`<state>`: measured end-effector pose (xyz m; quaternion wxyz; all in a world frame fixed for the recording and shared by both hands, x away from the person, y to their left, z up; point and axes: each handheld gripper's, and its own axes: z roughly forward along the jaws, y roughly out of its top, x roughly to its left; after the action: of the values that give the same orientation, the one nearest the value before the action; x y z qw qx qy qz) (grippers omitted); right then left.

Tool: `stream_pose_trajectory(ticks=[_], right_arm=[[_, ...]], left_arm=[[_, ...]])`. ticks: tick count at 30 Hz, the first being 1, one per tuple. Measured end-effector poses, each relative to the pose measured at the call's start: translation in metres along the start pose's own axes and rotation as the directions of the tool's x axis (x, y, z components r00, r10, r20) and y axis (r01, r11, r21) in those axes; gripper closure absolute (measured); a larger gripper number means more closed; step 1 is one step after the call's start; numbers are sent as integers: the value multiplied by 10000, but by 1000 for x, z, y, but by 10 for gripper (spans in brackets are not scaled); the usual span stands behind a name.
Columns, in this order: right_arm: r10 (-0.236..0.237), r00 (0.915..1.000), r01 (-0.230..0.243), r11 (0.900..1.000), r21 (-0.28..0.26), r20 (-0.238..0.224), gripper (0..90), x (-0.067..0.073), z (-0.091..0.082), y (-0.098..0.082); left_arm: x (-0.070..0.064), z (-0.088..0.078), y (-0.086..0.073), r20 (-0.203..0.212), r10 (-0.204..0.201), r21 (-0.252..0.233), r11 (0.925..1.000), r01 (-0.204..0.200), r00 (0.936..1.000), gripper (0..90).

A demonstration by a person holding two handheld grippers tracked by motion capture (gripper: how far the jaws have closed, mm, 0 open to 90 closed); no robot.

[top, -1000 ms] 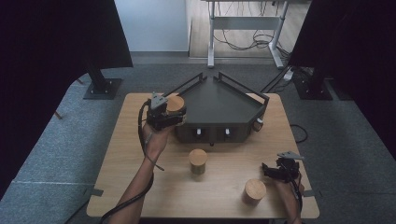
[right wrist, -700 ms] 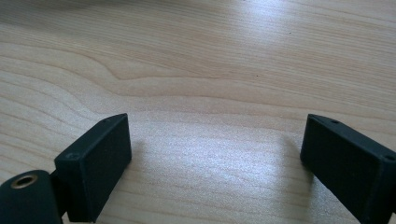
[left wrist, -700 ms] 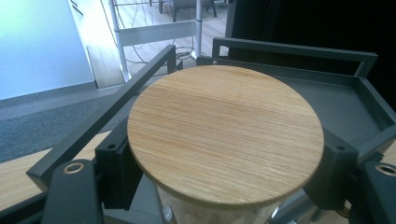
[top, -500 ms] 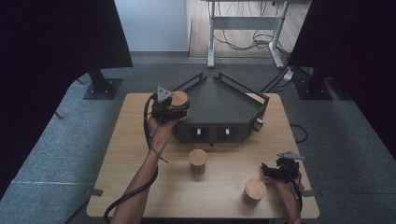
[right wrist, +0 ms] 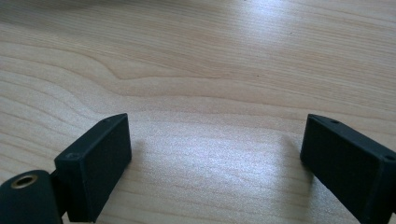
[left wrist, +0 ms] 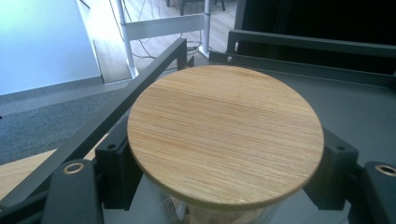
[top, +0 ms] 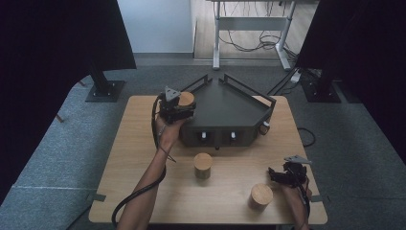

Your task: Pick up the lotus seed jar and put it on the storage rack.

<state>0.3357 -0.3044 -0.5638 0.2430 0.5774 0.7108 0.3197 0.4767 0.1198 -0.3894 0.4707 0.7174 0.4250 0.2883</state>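
The right gripper rests near the table edge, jaws spread and empty, beside 1 jar; farther off, the left gripper clamps the lidded jar at the tray rim; it is best lowered level onto the tray floor before letting go.

A: What's hidden on the jar?
B: Its lid covers nearly all the body, and the bottom edge cuts off the rest
A: And the tray?
B: Its front fittings are too small to tell
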Motion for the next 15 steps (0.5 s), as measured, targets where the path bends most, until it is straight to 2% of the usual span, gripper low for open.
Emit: stream_pose_trajectory(ticks=[15], right_arm=[[1, 10000, -1, 10000, 3, 3, 80, 0, 0, 0]], left_arm=[[-1, 17, -10, -131, -102, 260, 9996, 105, 9999, 259]])
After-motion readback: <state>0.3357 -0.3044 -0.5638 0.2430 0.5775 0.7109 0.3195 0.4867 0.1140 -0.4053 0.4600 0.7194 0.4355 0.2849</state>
